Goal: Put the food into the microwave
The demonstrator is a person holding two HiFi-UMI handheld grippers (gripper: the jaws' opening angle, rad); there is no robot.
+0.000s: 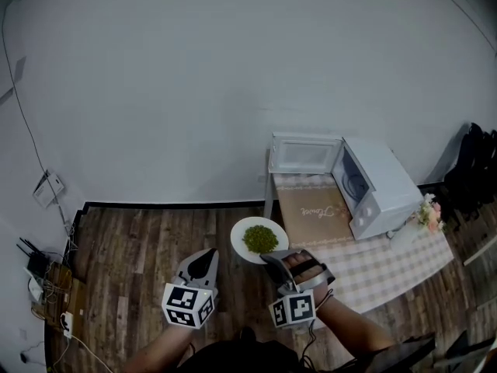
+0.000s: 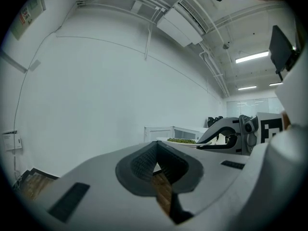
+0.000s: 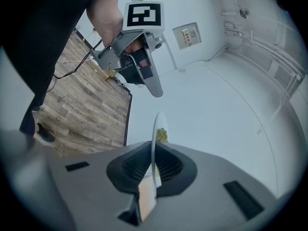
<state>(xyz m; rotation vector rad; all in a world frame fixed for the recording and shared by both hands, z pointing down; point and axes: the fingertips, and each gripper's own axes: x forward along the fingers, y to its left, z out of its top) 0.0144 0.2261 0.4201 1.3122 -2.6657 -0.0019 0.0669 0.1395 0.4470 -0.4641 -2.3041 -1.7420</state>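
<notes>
Jaws of the right gripper [image 1: 272, 259] were clamped on the rim of the white plate [image 1: 242, 247], with the green food [image 1: 260, 238] lying just ahead of them. Those of the left gripper [image 1: 203, 264] were pressed together with nothing between, a little aside from the plate. Farther ahead, the microwave [image 1: 380, 185] stood open on the table [image 1: 388, 266].

Test lab: ceiling pipes [image 2: 215, 69], lone microwave [image 1: 365, 181]

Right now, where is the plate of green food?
Head view, centre: the plate of green food is clamped by its rim in the right gripper, held in the air at the left edge of the checkered table, short of the open microwave.
</notes>
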